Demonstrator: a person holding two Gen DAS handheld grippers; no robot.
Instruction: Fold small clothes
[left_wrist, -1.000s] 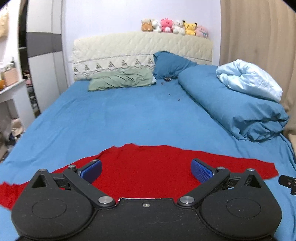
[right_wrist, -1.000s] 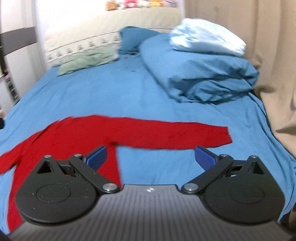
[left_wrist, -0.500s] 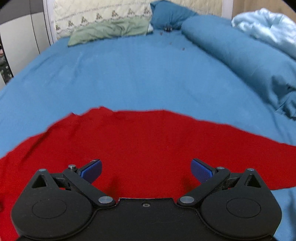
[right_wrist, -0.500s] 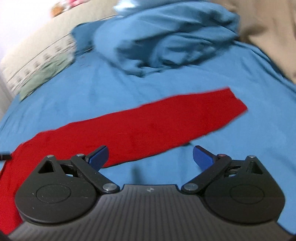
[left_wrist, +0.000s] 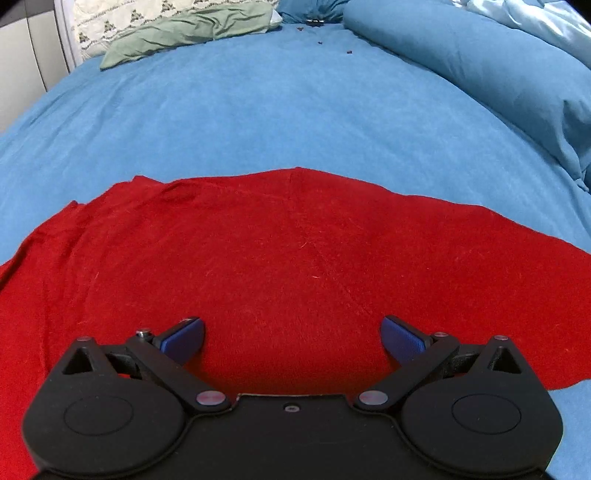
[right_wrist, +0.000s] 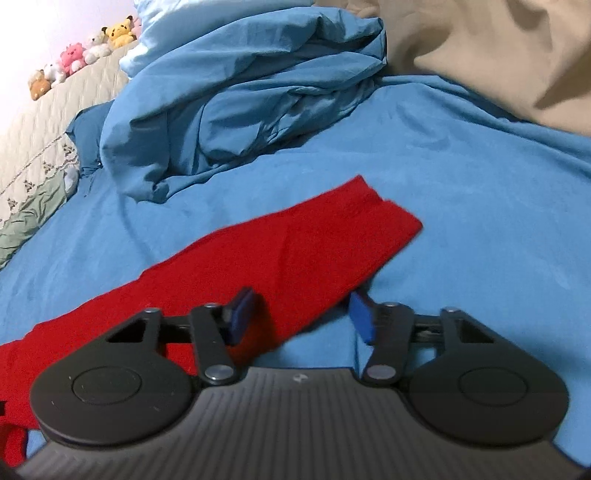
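Observation:
A red long-sleeved top (left_wrist: 280, 266) lies spread flat on the blue bed sheet (left_wrist: 258, 110). My left gripper (left_wrist: 293, 338) is open, low over the body of the top, its blue pads wide apart. In the right wrist view the top's right sleeve (right_wrist: 280, 254) stretches out to its cuff. My right gripper (right_wrist: 301, 314) is open, jaws partly narrowed, straddling the near edge of the sleeve a little short of the cuff. Neither gripper holds anything.
A rolled blue duvet (right_wrist: 236, 96) lies along the right side of the bed with a pale blue blanket (left_wrist: 546, 22) on it. A green pillow (left_wrist: 192, 33) lies by the headboard (right_wrist: 37, 144). Plush toys (right_wrist: 81, 55) line the headboard. Beige curtain (right_wrist: 480, 48) hangs at right.
Both grippers have dropped low and forward over the top. The left now hovers over the body. The right has swung to the sleeve near the cuff and its jaws have narrowed somewhat.

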